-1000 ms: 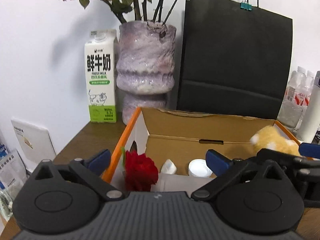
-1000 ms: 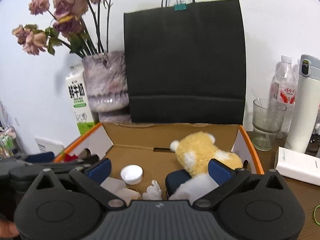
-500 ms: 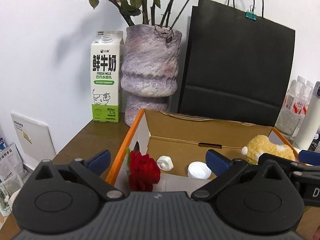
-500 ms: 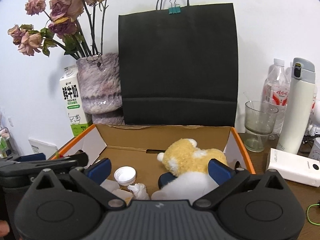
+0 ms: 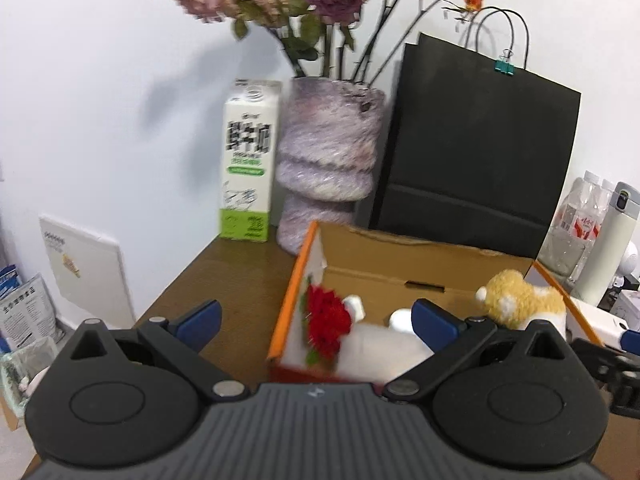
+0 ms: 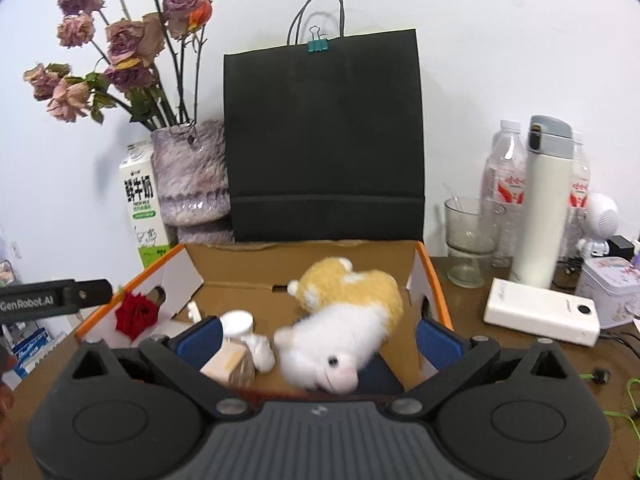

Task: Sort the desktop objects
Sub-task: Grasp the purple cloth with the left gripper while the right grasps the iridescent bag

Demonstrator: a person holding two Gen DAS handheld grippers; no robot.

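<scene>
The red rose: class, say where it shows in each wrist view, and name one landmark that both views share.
Left wrist view: the red rose lies low at centre, inside the cardboard box against its left wall.
Right wrist view: the red rose is at lower left, in the box's left corner.
Shared landmark: the black paper bag standing behind the box.

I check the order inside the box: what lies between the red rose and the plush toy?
In the right wrist view, a white cap and a small tan carton lie between the red rose and the plush toy, on the cardboard box floor.
</scene>
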